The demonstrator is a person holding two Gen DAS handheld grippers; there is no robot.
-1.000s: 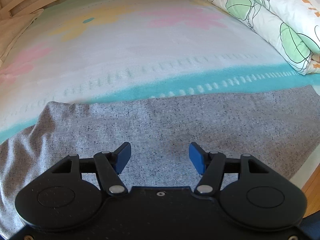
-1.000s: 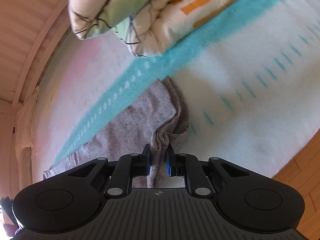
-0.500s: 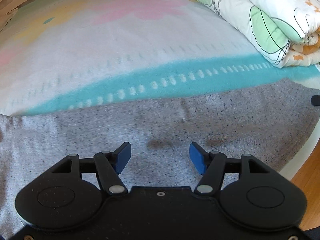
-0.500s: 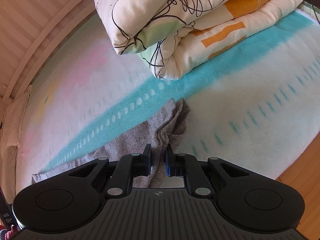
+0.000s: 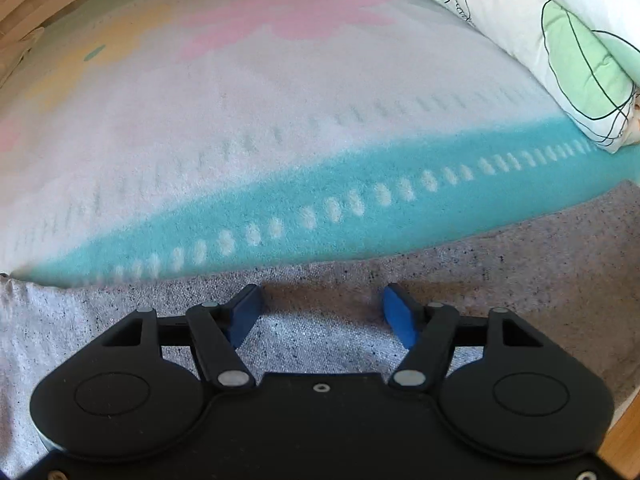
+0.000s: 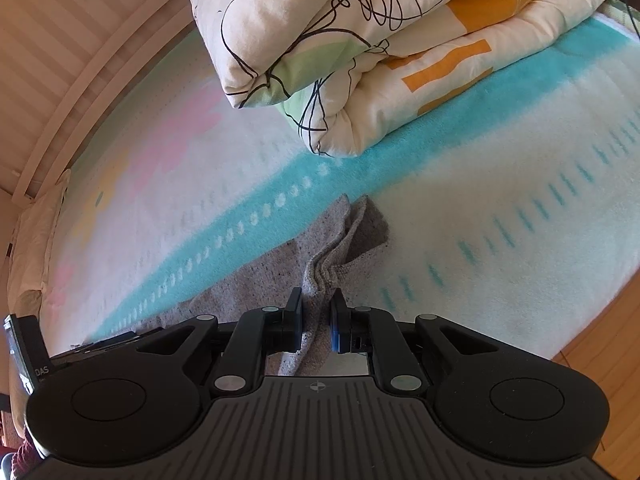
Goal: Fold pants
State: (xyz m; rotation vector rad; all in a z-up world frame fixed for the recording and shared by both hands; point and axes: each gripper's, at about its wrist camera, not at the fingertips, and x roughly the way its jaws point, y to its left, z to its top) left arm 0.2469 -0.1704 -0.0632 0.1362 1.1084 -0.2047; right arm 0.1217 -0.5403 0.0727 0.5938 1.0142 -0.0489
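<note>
The grey speckled pants (image 5: 500, 276) lie spread along the near edge of the bed. My left gripper (image 5: 322, 312) is open and empty, its blue fingers low over the flat grey cloth close to the pants' far edge. In the right wrist view my right gripper (image 6: 316, 320) is shut on a bunched fold at the end of the pants (image 6: 344, 236), with the cloth puckered up just beyond the fingertips. The left gripper's black body shows at the left of that view (image 6: 24, 352).
The bed cover (image 5: 280, 120) is white with a teal stripe and pink and yellow patches. A rolled floral duvet (image 6: 400, 52) lies just beyond the pants' end; it also shows in the left wrist view (image 5: 560, 40). A wooden headboard (image 6: 80, 60) and wooden floor (image 6: 600, 340) border the bed.
My left gripper has slid along the pants toward their far edge, still open. My right gripper has kept its hold on the pants' end and shifted toward the duvet.
</note>
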